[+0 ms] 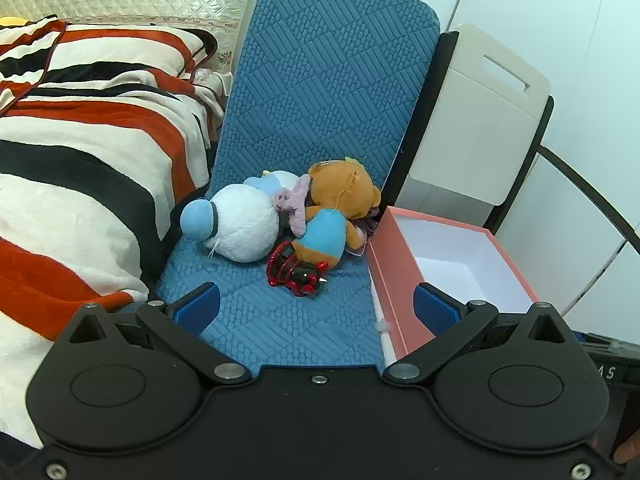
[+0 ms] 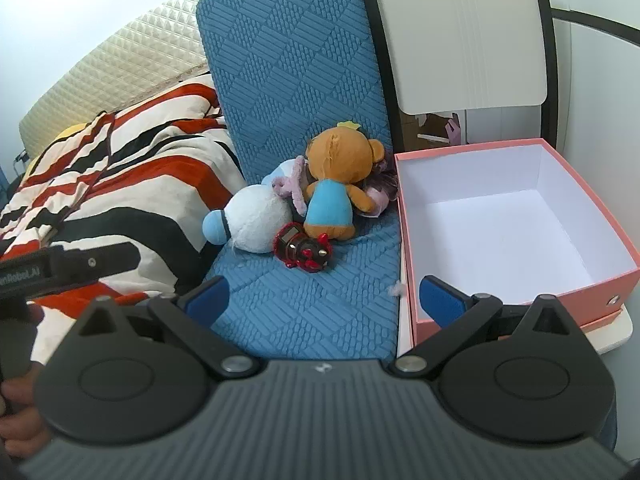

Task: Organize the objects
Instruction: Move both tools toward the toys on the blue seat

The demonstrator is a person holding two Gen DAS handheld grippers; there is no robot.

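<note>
The left gripper [image 1: 316, 312] and the right gripper [image 2: 324, 300] both have their jaws spread wide, with nothing between the blue pads; each hangs above the front of the blue textured cushion [image 1: 280, 320], tilted downward. Ahead of both grippers, well apart from the fingertips, a cluster of toys lies on the cushion against its upright back. Nearest is a red-and-black toy car [image 1: 294, 270], glossy, touching the plush above it. Behind it sit a white-and-light-blue plush [image 1: 236, 222] on the left and a brown bear plush [image 1: 340, 196] in a blue garment on the right. Just right of the cushion stands an open pink box [image 2: 472, 316], white inside.
</note>
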